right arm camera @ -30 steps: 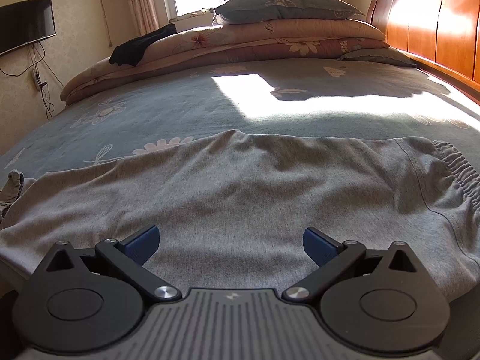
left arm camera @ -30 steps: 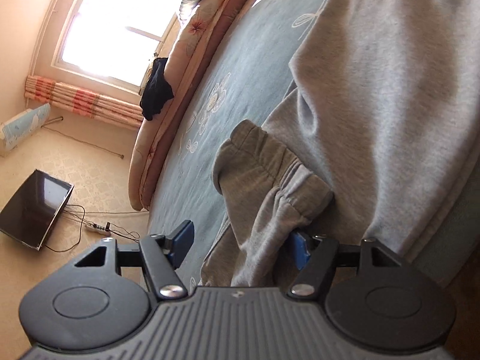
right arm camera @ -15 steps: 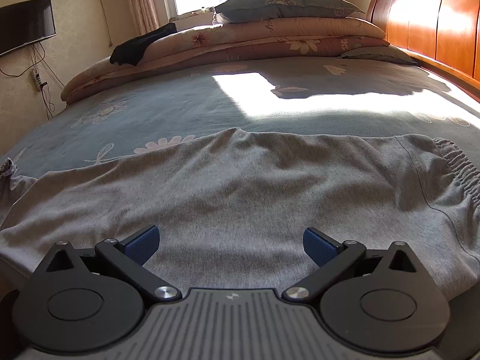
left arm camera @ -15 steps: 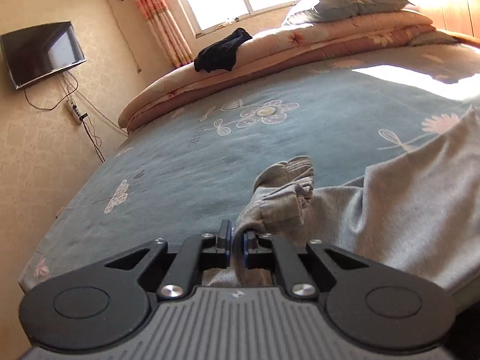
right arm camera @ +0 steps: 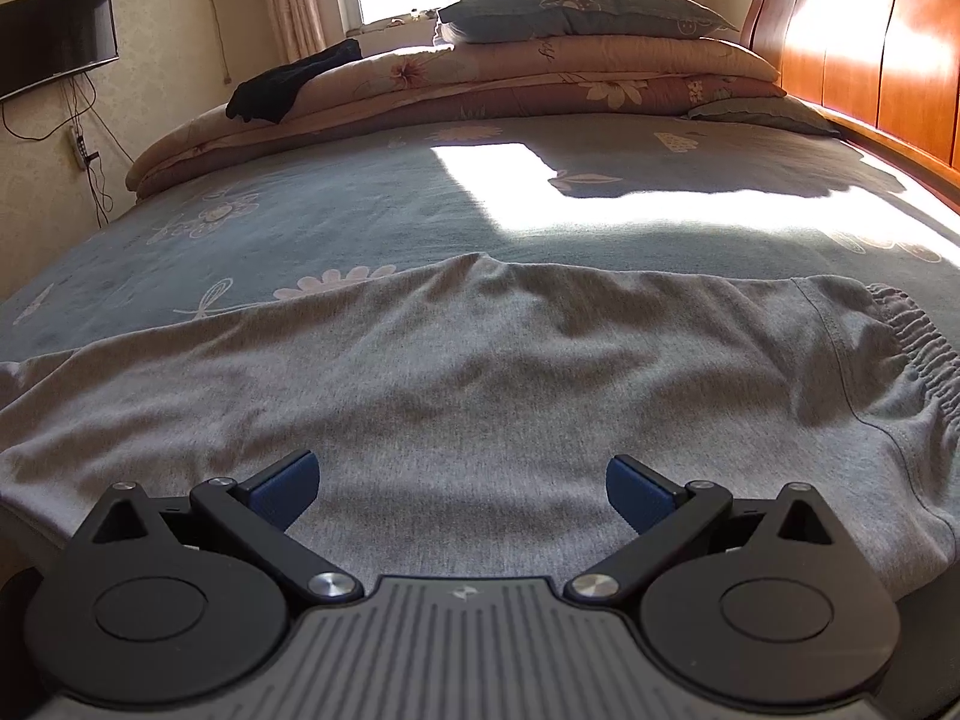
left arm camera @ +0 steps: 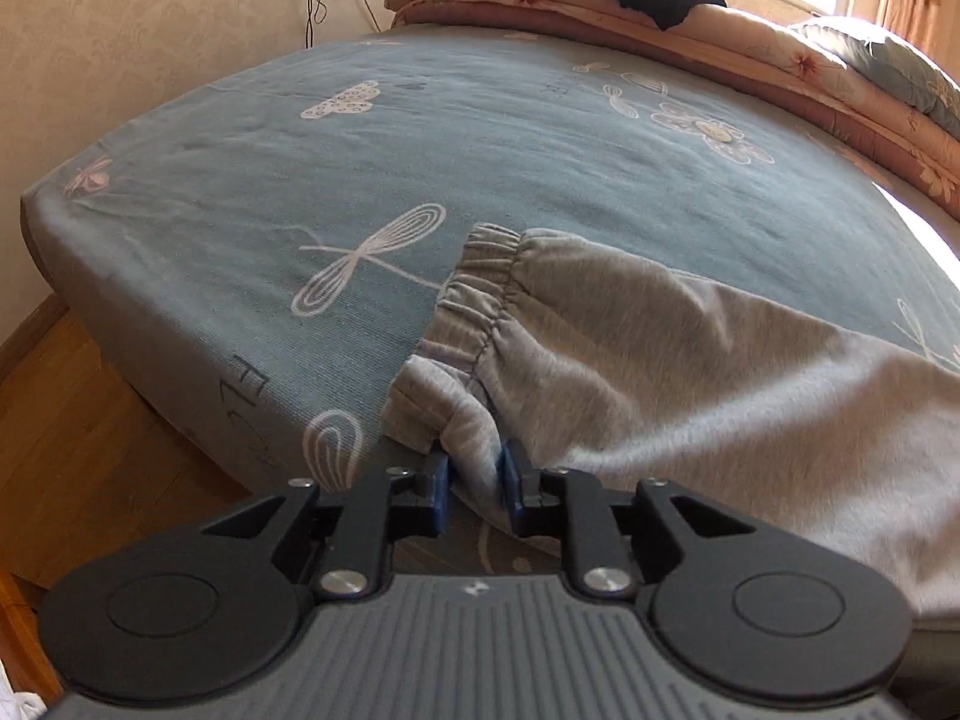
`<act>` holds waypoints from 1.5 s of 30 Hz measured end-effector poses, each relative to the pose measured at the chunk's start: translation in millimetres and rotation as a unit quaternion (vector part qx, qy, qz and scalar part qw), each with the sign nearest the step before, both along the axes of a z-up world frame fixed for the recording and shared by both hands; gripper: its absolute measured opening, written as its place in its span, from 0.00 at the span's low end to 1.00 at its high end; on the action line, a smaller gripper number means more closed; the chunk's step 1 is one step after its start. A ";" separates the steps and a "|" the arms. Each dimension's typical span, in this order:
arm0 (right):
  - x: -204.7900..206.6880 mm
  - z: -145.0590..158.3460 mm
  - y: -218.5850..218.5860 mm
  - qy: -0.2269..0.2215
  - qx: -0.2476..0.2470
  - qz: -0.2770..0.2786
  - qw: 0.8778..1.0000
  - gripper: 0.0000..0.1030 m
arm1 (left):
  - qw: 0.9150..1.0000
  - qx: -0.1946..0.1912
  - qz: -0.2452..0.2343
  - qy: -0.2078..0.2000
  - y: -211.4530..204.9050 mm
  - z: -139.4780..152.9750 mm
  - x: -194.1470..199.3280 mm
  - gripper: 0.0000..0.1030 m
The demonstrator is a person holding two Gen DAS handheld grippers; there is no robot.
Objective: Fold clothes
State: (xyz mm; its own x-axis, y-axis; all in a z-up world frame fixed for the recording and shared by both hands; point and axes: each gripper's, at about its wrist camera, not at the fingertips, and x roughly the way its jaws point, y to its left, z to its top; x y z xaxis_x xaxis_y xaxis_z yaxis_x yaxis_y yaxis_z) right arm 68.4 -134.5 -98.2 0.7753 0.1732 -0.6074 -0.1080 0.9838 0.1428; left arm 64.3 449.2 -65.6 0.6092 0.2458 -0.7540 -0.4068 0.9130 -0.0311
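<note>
Grey sweatpants [right arm camera: 480, 396] lie spread on the blue bed sheet [left arm camera: 480, 138], one cuff [left arm camera: 480, 300] ahead of the left gripper [left arm camera: 474, 480], which pinches a fabric fold, while the right gripper [right arm camera: 462, 489] hovers wide apart over the seat.

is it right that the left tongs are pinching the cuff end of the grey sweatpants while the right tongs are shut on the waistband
Not quite. The left tongs do pinch the cuff end of the grey sweatpants, but the right tongs are open. The right wrist view shows their jaws spread wide over the fabric, gripping nothing; the waistband lies off to the side.
</note>
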 end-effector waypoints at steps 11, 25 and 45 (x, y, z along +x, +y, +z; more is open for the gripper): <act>4.6 -7.5 9.8 0.016 -0.003 0.008 1.000 1.00 | 0.993 0.094 -0.052 -0.052 0.2 44.7 15.6 0.57; 10.8 -11.2 16.5 0.033 -0.018 -0.001 0.999 1.00 | 0.992 0.093 -0.075 -0.032 12.8 0.3 85.3 0.33; 2.7 -5.8 34.8 0.014 -0.029 0.039 0.999 1.00 | 0.985 -0.039 -0.167 -0.034 -28.3 15.8 9.2 0.61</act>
State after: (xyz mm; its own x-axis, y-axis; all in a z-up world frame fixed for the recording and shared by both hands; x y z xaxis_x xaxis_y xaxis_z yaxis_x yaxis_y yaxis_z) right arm 71.1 -99.7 -104.0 0.7434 0.1971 -0.6391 -0.1821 0.9791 0.0902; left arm 73.5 420.9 -49.8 0.6959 -0.0338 -0.7174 -0.0795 0.9891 -0.1237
